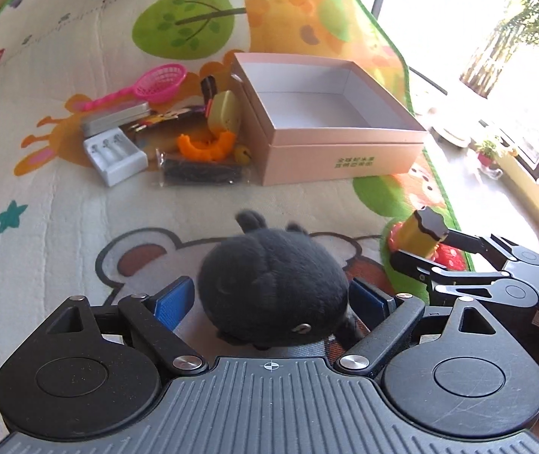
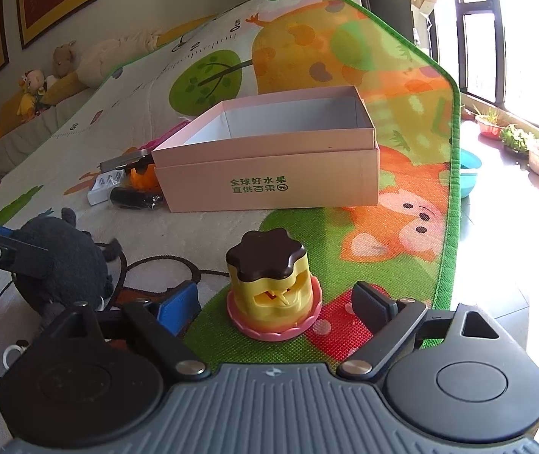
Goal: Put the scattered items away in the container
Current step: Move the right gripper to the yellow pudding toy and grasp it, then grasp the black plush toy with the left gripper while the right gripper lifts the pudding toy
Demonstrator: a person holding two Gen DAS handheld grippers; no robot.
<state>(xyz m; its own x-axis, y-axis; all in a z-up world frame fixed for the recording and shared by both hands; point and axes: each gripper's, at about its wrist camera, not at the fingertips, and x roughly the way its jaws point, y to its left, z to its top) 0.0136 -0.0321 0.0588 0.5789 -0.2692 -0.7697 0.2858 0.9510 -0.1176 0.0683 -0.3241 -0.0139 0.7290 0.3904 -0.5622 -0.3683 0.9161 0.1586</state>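
I have the left gripper [image 1: 271, 299] clamped on the black plush [image 1: 269, 283], low centre; right gripper [image 2: 275, 302] gapes around the cake toy [image 2: 273, 283]. I'd carry steadily to the pink box [image 1: 341, 159], upper centre.

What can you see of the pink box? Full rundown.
The pink box is a rectangular cardboard carton, open-topped, white inside, with nothing visible in it. A seam runs around its walls, like a tray nested in a base. Green printed characters mark its near wall. It sits flat and upright on the play mat. The scattered items crowd its left side: the olive case and the bagged black item look close against it, though contact is unclear. Neither gripper touches it.
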